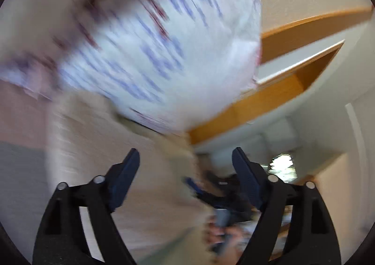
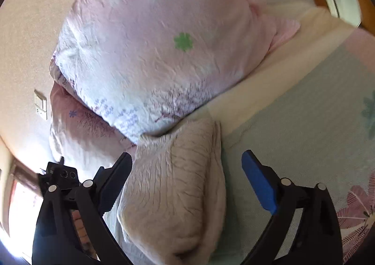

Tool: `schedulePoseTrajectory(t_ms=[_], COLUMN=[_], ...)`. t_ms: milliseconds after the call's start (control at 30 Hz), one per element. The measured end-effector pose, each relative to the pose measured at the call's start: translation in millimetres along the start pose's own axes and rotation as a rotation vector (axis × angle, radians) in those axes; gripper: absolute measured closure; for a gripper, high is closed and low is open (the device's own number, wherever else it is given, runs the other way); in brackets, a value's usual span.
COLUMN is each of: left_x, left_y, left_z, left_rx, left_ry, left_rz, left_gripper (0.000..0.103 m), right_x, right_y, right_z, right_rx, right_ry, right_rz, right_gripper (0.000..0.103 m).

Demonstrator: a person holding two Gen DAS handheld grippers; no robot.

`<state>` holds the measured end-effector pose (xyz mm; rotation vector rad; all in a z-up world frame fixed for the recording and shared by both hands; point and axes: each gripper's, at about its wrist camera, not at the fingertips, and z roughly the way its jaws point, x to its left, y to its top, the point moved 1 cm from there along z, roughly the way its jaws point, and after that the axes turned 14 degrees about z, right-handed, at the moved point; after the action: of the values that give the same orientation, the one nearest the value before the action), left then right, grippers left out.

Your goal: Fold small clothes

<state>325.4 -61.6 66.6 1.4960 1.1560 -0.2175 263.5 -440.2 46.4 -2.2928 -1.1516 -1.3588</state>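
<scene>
A: R tongs [image 2: 187, 166]?
B: Spread wide, nothing pinched. Between the two fingers lies a beige ribbed knit garment [image 2: 178, 185], bunched up on the bed, lower end running out of frame. Black finger [image 2: 117, 178] sits just at its L edge, can't tell if touching; blue-padded finger [image 2: 257, 180] is off to its R, over the sheet.

A: What's under it?
B: Pale green bed sheet [image 2: 293, 124] w/ purple leaf print at the R edge, plus a cream band along its far side.

A: Beyond that?
B: Top of the garment tucks against a big pink-white quilt [image 2: 152, 37], folded into a bulky heap, green flower print near the middle, purple twig print along its near edge. A 2nd pinkish layer of bedding [image 2: 77, 124] pokes out below it on the L. Further L, a wall switch [image 2: 39, 103] on a beige wall. Part of the other gripper shows at lower L of that view.

A: L tongs [image 1: 185, 159]?
B: Also spread, empty. That view is badly motion-blurred. Nearest past the fingers is a beige smear, prob the garment, can't tell for sure. Beyond it, a white cloth w/ blue and dark-red streaks [image 1: 159, 49] fills the upper middle. R of that, an orange wood frame [image 1: 293, 37] against the wall. Low centre-R, a dark blurred shape w/ blue bits, too smeared to tell
</scene>
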Motion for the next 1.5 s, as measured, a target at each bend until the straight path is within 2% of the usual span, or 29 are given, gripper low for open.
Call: schedulePoseTrajectory(t_ms=[67, 100, 233, 267, 300, 333, 400, 467, 533, 600, 667, 733, 767, 800, 833, 933, 1000, 1067, 1100, 1133, 1200, 1233, 1300, 1367, 1400, 1500], left_x=[19.3, 27.2, 39.6, 39.7, 36.6, 33.3, 27.5, 27.9, 30.1, 29.5, 20.7, 20.0, 23.9, 28.6, 33.3, 14.1, -12.2, -39.2, -48.7, -57.9, -68.7, -71.2, -66.8, -57.5, -53.7, -52.2], left_y=[-10.7, -17.8, -50.1, -54.6, -59.8, -63.4, -70.2, -68.7, -65.5, -63.7, -68.0, -76.3, -80.9, -85.8, -88.1, -83.9, -77.6, -74.3, -75.2, -81.1, -95.2, -100.1, -114.8, -130.2, -137.9, -147.4], left_z=[-16.3, -17.4, 1.3, 8.2, 17.5, 27.6, 39.6, 42.3, 22.2, -13.9, -57.7, -89.8, -102.0, -109.8, -115.4, -152.1, -158.3, -142.3, -129.5, -118.8, -91.4, -74.3, -58.0, -52.1, -47.5, -54.2], left_rx=[0.079, 0.122, 0.272, 0.295, 0.313, 0.324, 0.298, 0.276, 0.26, 0.243, 0.203, 0.196, 0.218, 0.244, 0.257, 0.149, 0.098, 0.091, 0.105, 0.13, 0.205, 0.249, 0.33, 0.397, 0.422, 0.421], left_ry=[0.145, 0.188, 0.251, 0.252, 0.249, 0.247, 0.251, 0.244, 0.159, 0.101, 0.118, 0.186, 0.269, 0.342, 0.387, 0.442, 0.419, 0.37, 0.351, 0.331, 0.315, 0.321, 0.319, 0.32, 0.323, 0.339], left_rz=[0.012, -0.002, 0.004, 0.011, 0.02, 0.028, 0.045, 0.037, 0.026, 0.053, 0.138, 0.201, 0.232, 0.248, 0.249, 0.319, 0.393, 0.467, 0.493, 0.52, 0.584, 0.61, 0.624, 0.627, 0.622, 0.647], left_gripper=[0.02, 0.02, 0.02, 0.02, 0.02, 0.02, 0.025, 0.05, 0.064, 0.065, 0.064, 0.059, 0.054, 0.052, 0.05, 0.048, 0.04, 0.033, 0.032, 0.032, 0.032, 0.032, 0.041, 0.054, 0.055, 0.055], right_x=[-4.9, -6.5, -12.3, -10.6, -10.2, -12.9, -16.4, -12.0, 0.2, 20.4, 41.6, 56.2, 59.0, 58.7, 57.1, 50.3, 50.5, 58.2, 63.2, 70.1, 74.2, 77.1, 75.0, 64.7, 56.8, 51.0], right_y=[-0.5, -2.3, -11.9, -14.6, -16.8, -21.4, -26.7, -34.2, -42.9, -58.9, -82.5, -111.9, -123.3, -135.8, -138.5, -126.2, -115.6, -111.1, -113.8, -117.9, -125.0, -128.4, -121.1, -114.3, -112.7, -115.6], right_z=[15.8, 23.7, 51.7, 50.8, 51.3, 55.8, 57.5, 52.3, 45.7, 41.6, 46.2, 66.2, 79.4, 96.3, 101.6, 84.9, 68.3, 73.3, 83.1, 96.1, 112.5, 115.7, 112.9, 111.8, 111.4, 110.9], right_rx=[0.098, 0.133, 0.228, 0.211, 0.217, 0.258, 0.255, 0.235, 0.223, 0.244, 0.296, 0.351, 0.377, 0.402, 0.389, 0.311, 0.214, 0.216, 0.247, 0.271, 0.285, 0.247, 0.201, 0.177, 0.187, 0.185], right_ry=[-0.001, -0.008, -0.07, -0.062, -0.05, -0.024, -0.018, 0.013, 0.06, 0.12, 0.163, 0.145, 0.106, 0.025, -0.005, 0.065, 0.1, 0.108, 0.102, 0.081, -0.018, -0.047, -0.054, -0.071, -0.077, -0.096], right_rz=[0.023, 0.027, 0.029, 0.016, 0.015, 0.034, 0.042, 0.028, 0.008, -0.051, -0.131, -0.211, -0.243, -0.281, -0.28, -0.172, -0.154, -0.132, -0.133, -0.147, -0.216, -0.234, -0.209, -0.167, -0.143, -0.115], right_gripper=[0.006, 0.006, 0.007, 0.009, 0.027, 0.052, 0.06, 0.066, 0.067, 0.069, 0.069, 0.067, 0.065, 0.061, 0.054, 0.048, 0.046, 0.046, 0.046, 0.055, 0.089, 0.09, 0.091, 0.091, 0.091, 0.09])
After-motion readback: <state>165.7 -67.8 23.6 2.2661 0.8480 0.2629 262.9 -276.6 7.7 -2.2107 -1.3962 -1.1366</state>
